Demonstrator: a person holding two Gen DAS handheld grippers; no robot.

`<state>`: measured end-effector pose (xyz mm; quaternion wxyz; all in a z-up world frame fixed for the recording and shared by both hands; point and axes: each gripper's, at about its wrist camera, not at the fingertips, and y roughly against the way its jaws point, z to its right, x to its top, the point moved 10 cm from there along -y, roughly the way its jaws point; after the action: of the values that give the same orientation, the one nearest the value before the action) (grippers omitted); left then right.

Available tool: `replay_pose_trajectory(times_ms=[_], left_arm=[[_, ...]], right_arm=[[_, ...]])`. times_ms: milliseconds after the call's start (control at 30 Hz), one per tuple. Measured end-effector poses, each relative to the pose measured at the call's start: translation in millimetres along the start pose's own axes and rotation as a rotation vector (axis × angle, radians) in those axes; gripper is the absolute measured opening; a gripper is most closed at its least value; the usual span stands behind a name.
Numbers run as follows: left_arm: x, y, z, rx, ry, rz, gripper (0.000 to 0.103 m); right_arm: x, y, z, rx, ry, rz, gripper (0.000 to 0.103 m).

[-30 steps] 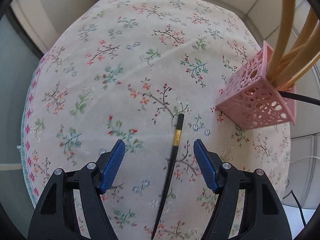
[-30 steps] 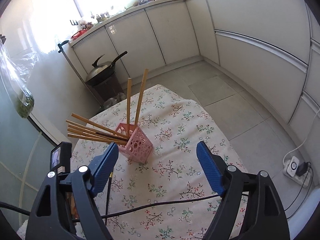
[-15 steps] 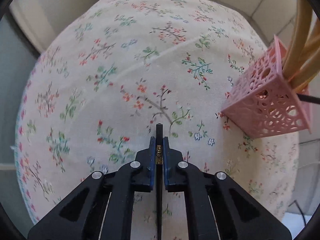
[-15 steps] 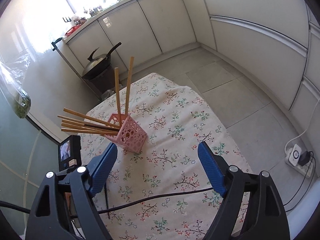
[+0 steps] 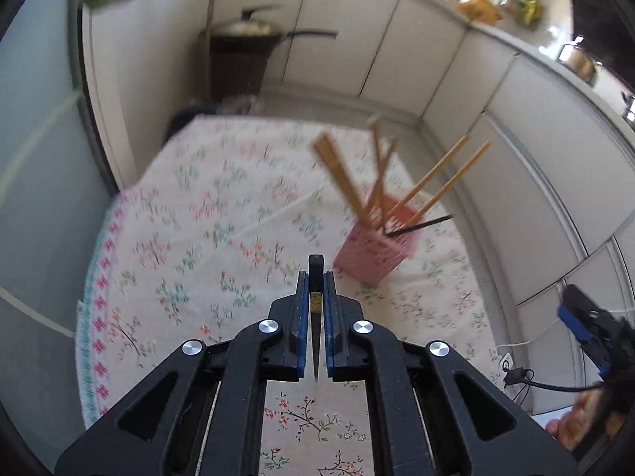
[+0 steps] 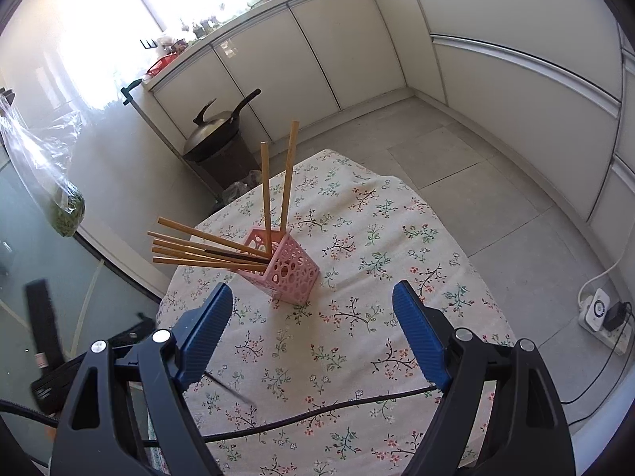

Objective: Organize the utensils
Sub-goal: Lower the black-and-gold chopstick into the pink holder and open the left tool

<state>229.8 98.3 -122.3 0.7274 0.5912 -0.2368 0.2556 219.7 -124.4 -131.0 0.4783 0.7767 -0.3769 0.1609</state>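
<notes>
Cloth (image 6: 357, 238) on table: matt floral fabric. Holder (image 6: 291, 269): pink perforated plastic. Chopsticks (image 6: 206, 252) in holder: pale matt wood; one black. Left tool (image 5: 316, 277): black plastic, blue ribbed pads, metal rivets. Cabinets (image 6: 317, 51) behind holder: glossy, smooth.

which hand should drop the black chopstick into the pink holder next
Left. Its tongs are shut on the black chopstick, with the pink holder just ahead to the right. The right tongs are open and empty.
</notes>
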Motion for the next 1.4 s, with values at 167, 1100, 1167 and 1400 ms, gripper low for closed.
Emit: replay_pose_trajectory(times_ms=[167,1100,1167,1400], left_arm=[[41,44,41,-0.032,-0.083,0.126,0.006],[126,-20,129,-0.003,-0.246,0.224,0.038],[127,-4,119,-0.009,-0.213,0.254,0.040],[98,34,100,-0.070,-0.116,0.248,0.069]], right_arm=[[3,-1,8,-0.005,-0.023,-0.002,0.082],[3,-7,5,-0.069,0.089,-0.002,0.084],[4,-6,5,-0.070,0.089,0.001,0.084],[5,-1,-4,-0.074,0.119,0.024,0.084]])
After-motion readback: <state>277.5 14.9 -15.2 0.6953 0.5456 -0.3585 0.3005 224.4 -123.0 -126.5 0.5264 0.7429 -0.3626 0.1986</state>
